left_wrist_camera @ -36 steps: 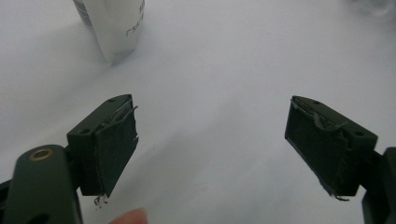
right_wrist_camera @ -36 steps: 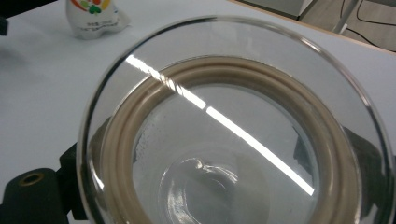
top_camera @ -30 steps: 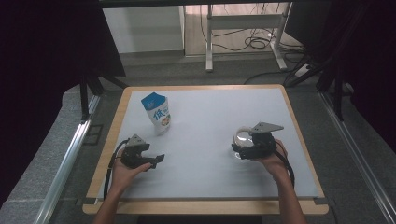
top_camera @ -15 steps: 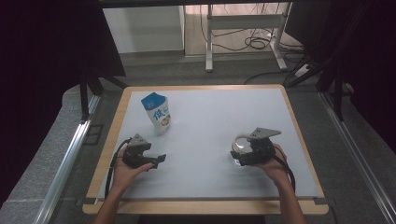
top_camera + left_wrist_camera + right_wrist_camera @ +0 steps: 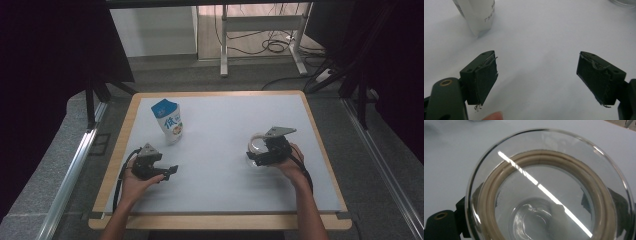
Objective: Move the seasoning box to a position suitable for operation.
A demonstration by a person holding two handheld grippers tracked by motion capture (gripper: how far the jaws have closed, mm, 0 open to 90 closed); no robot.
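A blue and white milk pouch (image 5: 168, 121) stands upright on the white table (image 5: 215, 200), at the back left. My left gripper (image 5: 169, 173) rests in front of it, open, with nothing between its black pads (image 5: 485, 77); the pouch's lower edge (image 5: 477, 15) shows beyond them. Right of centre, my right gripper (image 5: 256, 156) is shut on a round glass lid (image 5: 257, 144). In the right gripper view the glass lid (image 5: 549, 192) has a beige seal ring and a knob, and the jaws show dimly through the glass on either side.
The table has a wooden rim (image 5: 220, 221). A desk frame and cables (image 5: 270, 45) stand on the floor beyond the far edge. Metal rails (image 5: 70, 170) run along both sides of the table.
My right gripper with the glass lid has shifted slightly, first toward the person and then back. The left gripper and the pouch have stayed in place.
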